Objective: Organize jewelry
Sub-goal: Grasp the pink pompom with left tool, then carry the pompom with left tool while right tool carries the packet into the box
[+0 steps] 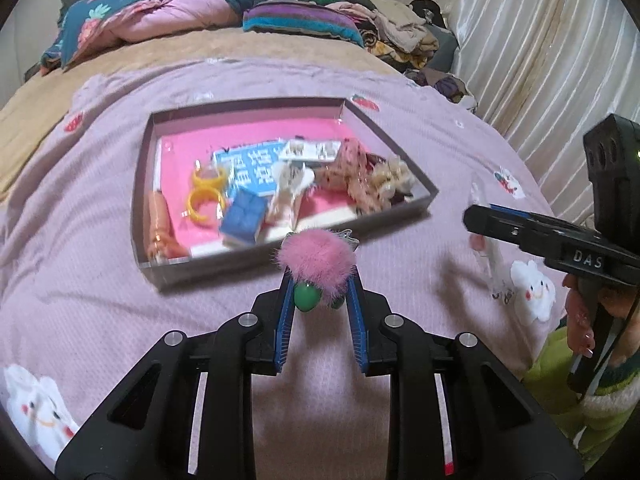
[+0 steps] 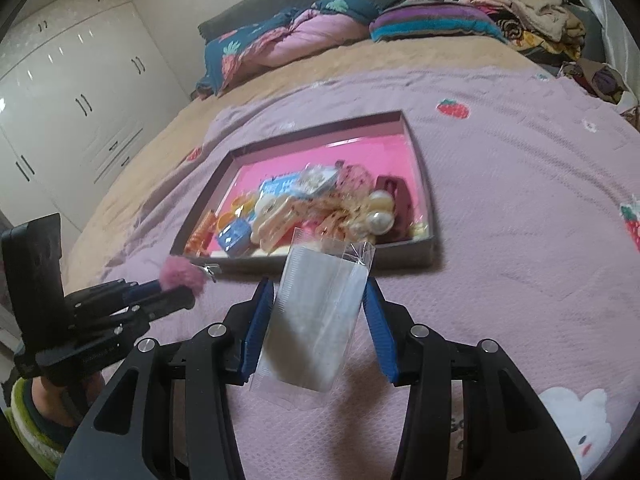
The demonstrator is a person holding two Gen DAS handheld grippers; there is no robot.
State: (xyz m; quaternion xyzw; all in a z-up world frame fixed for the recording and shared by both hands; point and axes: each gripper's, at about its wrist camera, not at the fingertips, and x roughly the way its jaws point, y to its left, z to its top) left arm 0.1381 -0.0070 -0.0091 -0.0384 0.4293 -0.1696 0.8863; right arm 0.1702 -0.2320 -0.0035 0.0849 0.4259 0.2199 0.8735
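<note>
My left gripper (image 1: 320,280) is shut on a fluffy pink pompom hair clip (image 1: 318,258) with green beads, held just in front of the near wall of the grey box (image 1: 288,246) with the pink floor. The box holds yellow rings (image 1: 206,196), a blue box (image 1: 244,220), cards, a scrunchie and pearl clips (image 2: 378,216). My right gripper (image 2: 322,280) is shut on a clear plastic packet (image 2: 316,312), held above the bedspread before the box (image 2: 304,264). The left gripper with the pompom (image 2: 182,274) shows at left in the right wrist view.
The box lies on a lilac bedspread (image 1: 420,128) with strawberry and rabbit prints. Pillows and folded quilts (image 1: 160,12) and a pile of clothes (image 1: 400,28) lie at the far end. White curtains (image 1: 540,60) hang at right; white wardrobes (image 2: 72,92) stand at left.
</note>
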